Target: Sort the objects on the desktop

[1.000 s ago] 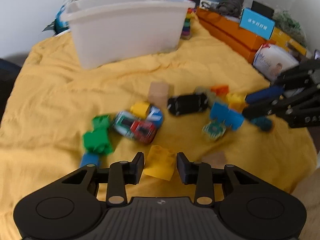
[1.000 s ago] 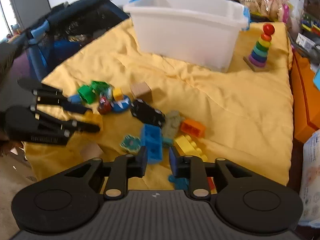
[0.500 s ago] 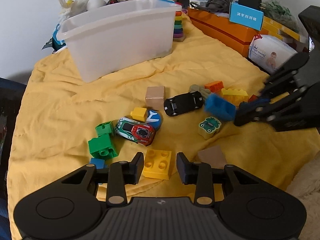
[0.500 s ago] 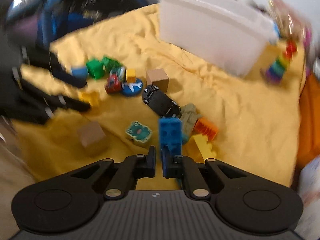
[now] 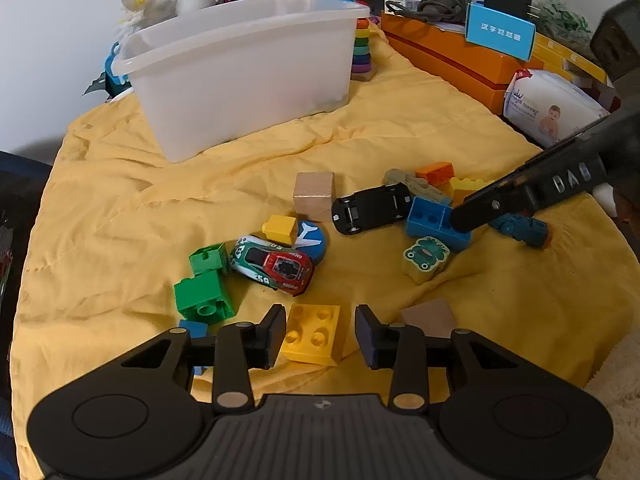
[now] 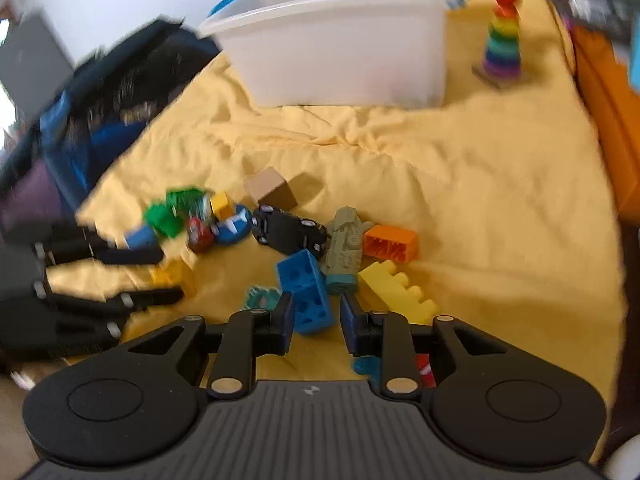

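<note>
Toys lie scattered on a yellow cloth [image 5: 120,200]. My left gripper [image 5: 320,334] is open, its fingers on either side of a yellow four-stud brick [image 5: 312,334] lying on the cloth. My right gripper [image 6: 316,318] is open around a blue brick [image 6: 306,292] that rests tilted on the cloth; the blue brick also shows in the left wrist view [image 5: 434,222]. A white plastic bin [image 5: 240,64] stands at the back. Nearby lie a black toy car [image 5: 370,208], a red-green race car [image 5: 272,264], green bricks [image 5: 204,288], a wooden cube [image 5: 314,196] and a frog block [image 5: 424,256].
A rainbow ring stacker [image 6: 502,36] stands right of the bin. Orange boxes [image 5: 452,56] and a wipes pack [image 5: 552,108] line the right edge. An orange brick [image 6: 392,242], a yellow brick [image 6: 394,288] and a grey-green toy [image 6: 346,246] lie by the blue brick. A dark bag [image 6: 100,120] sits off the left.
My right gripper held the blue brick upright half a second ago; now its jaws have opened and the brick lies tilted on the cloth. My left gripper stays over the yellow brick.
</note>
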`<state>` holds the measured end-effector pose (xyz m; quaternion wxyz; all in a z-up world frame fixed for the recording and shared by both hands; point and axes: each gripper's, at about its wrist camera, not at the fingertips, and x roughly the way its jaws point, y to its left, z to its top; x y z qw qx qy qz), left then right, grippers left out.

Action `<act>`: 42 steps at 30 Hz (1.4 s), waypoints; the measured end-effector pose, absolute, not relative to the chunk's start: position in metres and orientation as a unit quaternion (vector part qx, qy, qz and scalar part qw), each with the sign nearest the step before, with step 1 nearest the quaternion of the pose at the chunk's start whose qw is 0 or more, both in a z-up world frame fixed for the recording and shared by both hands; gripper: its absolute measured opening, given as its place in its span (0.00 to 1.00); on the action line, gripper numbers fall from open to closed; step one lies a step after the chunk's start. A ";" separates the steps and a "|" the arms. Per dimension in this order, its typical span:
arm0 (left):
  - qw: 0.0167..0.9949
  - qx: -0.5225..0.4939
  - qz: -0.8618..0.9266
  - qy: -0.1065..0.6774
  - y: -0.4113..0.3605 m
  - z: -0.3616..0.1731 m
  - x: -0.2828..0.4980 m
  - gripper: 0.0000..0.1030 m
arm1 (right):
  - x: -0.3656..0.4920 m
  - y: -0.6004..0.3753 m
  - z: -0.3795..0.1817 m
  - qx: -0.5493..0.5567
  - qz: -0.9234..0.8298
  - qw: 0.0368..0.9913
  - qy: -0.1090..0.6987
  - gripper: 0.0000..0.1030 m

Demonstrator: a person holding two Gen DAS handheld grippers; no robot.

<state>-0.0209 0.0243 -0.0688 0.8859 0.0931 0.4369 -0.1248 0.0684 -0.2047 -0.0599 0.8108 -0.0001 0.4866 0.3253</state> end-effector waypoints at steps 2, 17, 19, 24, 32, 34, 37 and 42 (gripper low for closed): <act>0.886 0.093 -0.122 0.438 0.026 -0.070 -0.023 0.41 | 0.077 -0.213 -0.065 0.042 0.314 0.803 0.504 0.27; 0.885 0.085 -0.132 0.438 0.025 -0.068 -0.020 0.45 | 0.053 -0.198 -0.047 -0.095 0.340 0.819 0.453 0.15; 0.884 0.081 -0.143 0.437 0.023 -0.066 -0.021 0.45 | 0.036 -0.187 -0.042 -0.211 0.340 0.819 0.411 0.15; 0.883 0.088 -0.146 0.437 0.016 -0.066 -0.023 0.45 | 0.000 -0.160 -0.067 -0.434 0.335 0.776 0.313 0.16; 0.884 0.082 -0.134 0.441 0.013 -0.067 -0.030 0.45 | -0.019 -0.169 -0.058 -0.415 0.405 0.753 0.311 0.29; 0.885 0.077 -0.131 0.440 0.013 -0.066 -0.032 0.45 | -0.016 -0.176 -0.053 -0.369 0.435 0.746 0.345 0.29; 0.886 0.074 -0.125 0.440 0.012 -0.066 -0.034 0.45 | -0.010 -0.188 -0.051 -0.294 0.468 0.743 0.378 0.29; 0.890 0.071 -0.114 0.435 0.012 -0.063 -0.039 0.45 | 0.004 -0.206 -0.043 -0.156 0.457 0.775 0.408 0.29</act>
